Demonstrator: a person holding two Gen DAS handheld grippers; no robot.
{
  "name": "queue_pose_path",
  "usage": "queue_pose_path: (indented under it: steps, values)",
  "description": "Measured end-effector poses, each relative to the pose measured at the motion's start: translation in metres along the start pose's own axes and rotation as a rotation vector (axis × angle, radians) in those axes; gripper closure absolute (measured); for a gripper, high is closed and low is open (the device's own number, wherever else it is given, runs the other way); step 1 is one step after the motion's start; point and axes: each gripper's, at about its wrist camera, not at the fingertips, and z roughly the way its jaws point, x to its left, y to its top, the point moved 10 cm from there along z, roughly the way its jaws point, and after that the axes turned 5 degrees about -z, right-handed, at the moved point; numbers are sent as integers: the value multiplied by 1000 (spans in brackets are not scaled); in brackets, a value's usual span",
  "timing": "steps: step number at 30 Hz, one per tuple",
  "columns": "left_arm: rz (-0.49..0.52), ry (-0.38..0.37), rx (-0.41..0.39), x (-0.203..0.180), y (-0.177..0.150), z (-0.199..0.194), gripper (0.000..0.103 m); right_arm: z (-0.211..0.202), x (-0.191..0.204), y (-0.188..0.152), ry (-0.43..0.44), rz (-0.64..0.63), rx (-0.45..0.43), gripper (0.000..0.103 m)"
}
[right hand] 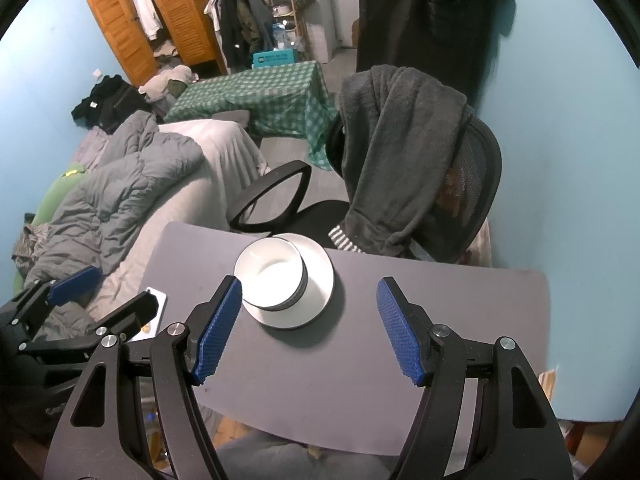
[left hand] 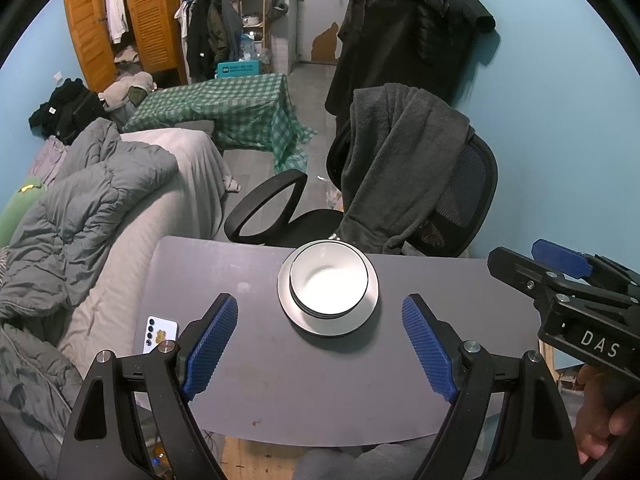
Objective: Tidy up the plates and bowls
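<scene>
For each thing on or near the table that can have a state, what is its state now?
Bowls: stacked, upright, empty, on the plate.
Plate: flat on the table, under the bowls.
Phone: face down at the table's edge.
Left gripper: open, holding nothing.
Right gripper: open, holding nothing.
Wardrobe: doors open.
Chair: draped with a dark garment.

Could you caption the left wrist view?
Open left gripper above nested white black-rimmed bowls on a white plate, grey table.

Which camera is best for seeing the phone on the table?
The left wrist view. There the phone lies on the grey table with its camera lenses in plain sight and only its lower corner hidden. In the right wrist view the left gripper covers most of the phone.
</scene>
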Motion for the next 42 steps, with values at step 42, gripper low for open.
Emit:
queue_pose_path:
  steps: [42]
  values:
    - [0,30,-5,9,-9,-15,17,1,9,1,8,-5,9,34]
